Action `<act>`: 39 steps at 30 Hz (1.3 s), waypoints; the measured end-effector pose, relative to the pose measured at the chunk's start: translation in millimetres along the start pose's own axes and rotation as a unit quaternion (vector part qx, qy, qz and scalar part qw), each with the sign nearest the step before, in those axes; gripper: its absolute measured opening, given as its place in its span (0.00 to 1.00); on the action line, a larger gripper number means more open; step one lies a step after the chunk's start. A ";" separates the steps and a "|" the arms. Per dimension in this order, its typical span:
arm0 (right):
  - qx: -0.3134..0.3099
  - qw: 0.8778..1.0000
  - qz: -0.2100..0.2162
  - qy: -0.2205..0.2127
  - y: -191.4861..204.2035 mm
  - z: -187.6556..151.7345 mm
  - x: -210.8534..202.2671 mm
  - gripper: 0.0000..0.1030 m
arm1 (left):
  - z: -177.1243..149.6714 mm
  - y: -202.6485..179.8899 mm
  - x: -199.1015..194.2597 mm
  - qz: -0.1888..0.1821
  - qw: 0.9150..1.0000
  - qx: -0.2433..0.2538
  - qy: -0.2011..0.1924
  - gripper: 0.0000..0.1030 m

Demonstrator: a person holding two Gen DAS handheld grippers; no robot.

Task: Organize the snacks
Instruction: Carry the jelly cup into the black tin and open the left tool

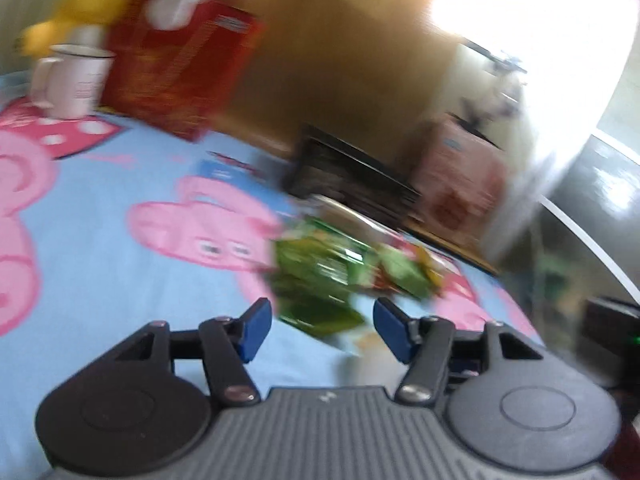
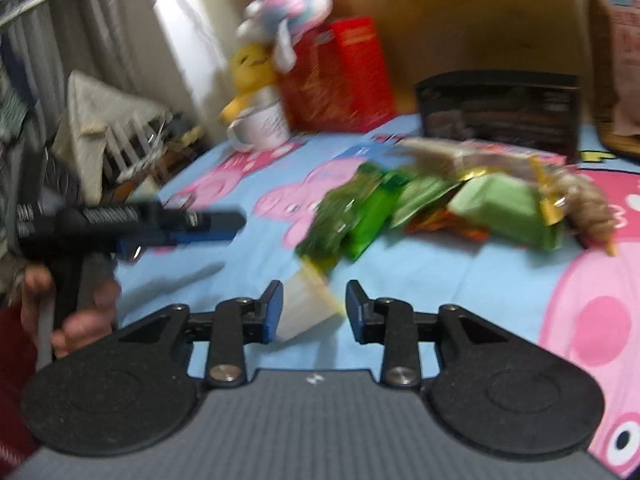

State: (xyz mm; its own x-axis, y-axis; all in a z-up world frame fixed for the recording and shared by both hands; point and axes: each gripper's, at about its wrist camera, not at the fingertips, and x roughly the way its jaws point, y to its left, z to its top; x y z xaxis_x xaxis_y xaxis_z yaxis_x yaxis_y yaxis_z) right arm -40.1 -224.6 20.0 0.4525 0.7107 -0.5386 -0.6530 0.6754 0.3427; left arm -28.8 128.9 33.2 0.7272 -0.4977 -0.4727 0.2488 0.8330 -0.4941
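A heap of snack packets (image 2: 420, 208), mostly green with some orange and gold, lies on a blue cartoon-pig tablecloth (image 2: 248, 184). It shows in the left wrist view (image 1: 336, 276) too, blurred. My left gripper (image 1: 320, 326) is open, just short of the nearest green packet (image 1: 316, 312). My right gripper (image 2: 314, 308) is open and low, with a pale packet (image 2: 308, 308) lying between its fingers. A black mesh basket (image 2: 500, 112) stands behind the heap.
A white mug (image 2: 262, 128), red boxes (image 2: 340, 76) and plush toys (image 2: 288, 8) stand at the back left. A pink bag (image 2: 618, 48) is at the far right. The left gripper (image 2: 222, 226) shows at the left in the right wrist view.
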 end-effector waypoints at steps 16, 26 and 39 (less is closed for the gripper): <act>0.016 0.999 0.024 -0.023 11.4 22.4 66.6 0.53 | 0.0 -46.2 72.4 -0.034 0.992 0.032 0.115 0.39; 0.003 0.991 -0.031 -0.128 -59.2 155.3 41.3 0.53 | 130.6 -103.9 146.1 -0.029 0.995 0.090 0.043 0.41; 0.063 0.985 -0.082 -0.138 -216.1 167.4 19.6 0.63 | 186.2 -58.2 204.8 0.100 0.991 0.084 -0.030 0.47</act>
State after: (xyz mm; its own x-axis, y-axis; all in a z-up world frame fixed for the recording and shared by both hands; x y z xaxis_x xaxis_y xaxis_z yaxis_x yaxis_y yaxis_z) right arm 211.6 -323.7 64.3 0.7049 0.6041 -0.3717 -0.4837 0.7927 0.3710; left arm 224.8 23.5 100.9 0.8084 -0.3067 -0.5024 0.1946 0.9448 -0.2637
